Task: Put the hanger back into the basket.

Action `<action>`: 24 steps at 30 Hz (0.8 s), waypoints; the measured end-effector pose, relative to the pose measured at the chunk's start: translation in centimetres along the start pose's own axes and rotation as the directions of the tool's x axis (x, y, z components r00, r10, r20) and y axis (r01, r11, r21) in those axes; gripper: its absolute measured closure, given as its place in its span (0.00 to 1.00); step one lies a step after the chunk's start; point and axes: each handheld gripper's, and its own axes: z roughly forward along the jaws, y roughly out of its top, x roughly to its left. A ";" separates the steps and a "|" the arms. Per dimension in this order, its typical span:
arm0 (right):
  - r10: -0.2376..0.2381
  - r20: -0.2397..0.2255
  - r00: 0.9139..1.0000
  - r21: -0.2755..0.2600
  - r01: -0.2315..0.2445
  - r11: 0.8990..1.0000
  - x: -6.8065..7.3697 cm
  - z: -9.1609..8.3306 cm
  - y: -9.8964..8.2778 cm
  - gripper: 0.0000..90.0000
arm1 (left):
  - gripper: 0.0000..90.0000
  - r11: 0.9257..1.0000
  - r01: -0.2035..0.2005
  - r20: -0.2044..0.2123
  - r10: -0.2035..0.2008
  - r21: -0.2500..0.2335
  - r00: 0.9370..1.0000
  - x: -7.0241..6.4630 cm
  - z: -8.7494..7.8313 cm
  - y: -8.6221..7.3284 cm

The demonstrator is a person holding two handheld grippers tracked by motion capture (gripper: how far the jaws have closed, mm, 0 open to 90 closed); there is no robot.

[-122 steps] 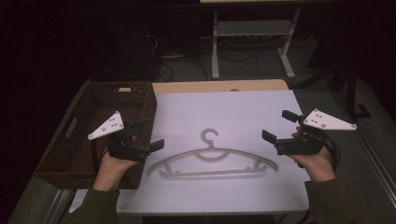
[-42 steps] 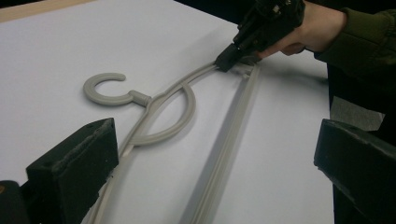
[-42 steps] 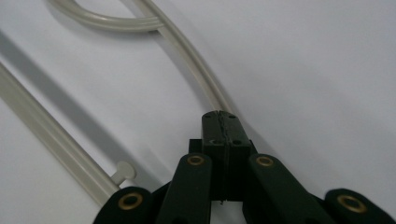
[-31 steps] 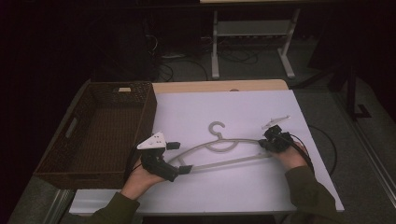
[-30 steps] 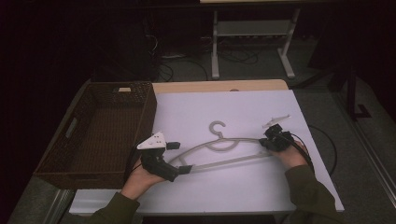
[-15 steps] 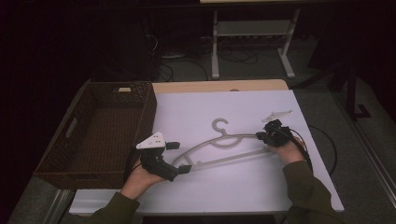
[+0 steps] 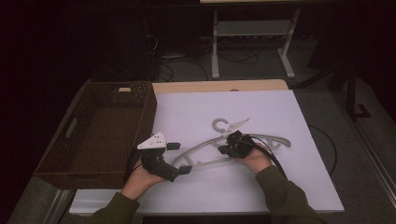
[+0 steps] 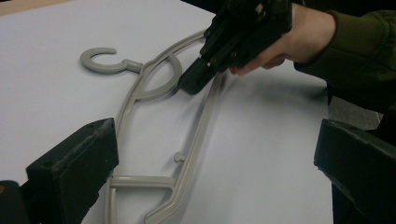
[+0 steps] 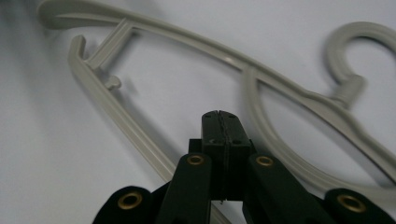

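- your right gripper [image 7: 227, 148] has its jaws pressed flat together, nothing between them; the tips sit inside the hanger [image 7: 233, 144], between its bottom bar and curved shoulder.
- your left gripper [image 7: 180, 157] stands wide open, with the hanger's near end lying on the sheet between the jaws, untouched.
- the hanger lies flat on the white sheet [image 7: 289, 186], long axis running left to right across you, hook [image 7: 220, 124] pointing away.
- the left gripper is nearer a grip: close on that end.
- the wicker basket [image 7: 140, 116] sits just left of your left hand; nothing blocks the way.
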 end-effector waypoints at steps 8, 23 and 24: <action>-0.049 -0.032 0.998 0.057 0.051 0.997 1.1 1.8 0.3 1.00 | 0.00 1.000 0.001 0.001 -0.001 0.003 1.000 0.0 0.0 -0.1; -0.057 -0.101 0.993 0.096 0.067 0.993 3.0 -0.5 -3.0 1.00 | 0.00 1.000 0.002 0.002 -0.002 0.016 1.000 0.1 0.2 -0.3; -0.059 -0.100 0.993 0.095 0.068 0.993 3.1 -0.5 -3.1 1.00 | 0.00 1.000 0.002 0.002 -0.002 0.016 1.000 0.1 0.2 -0.3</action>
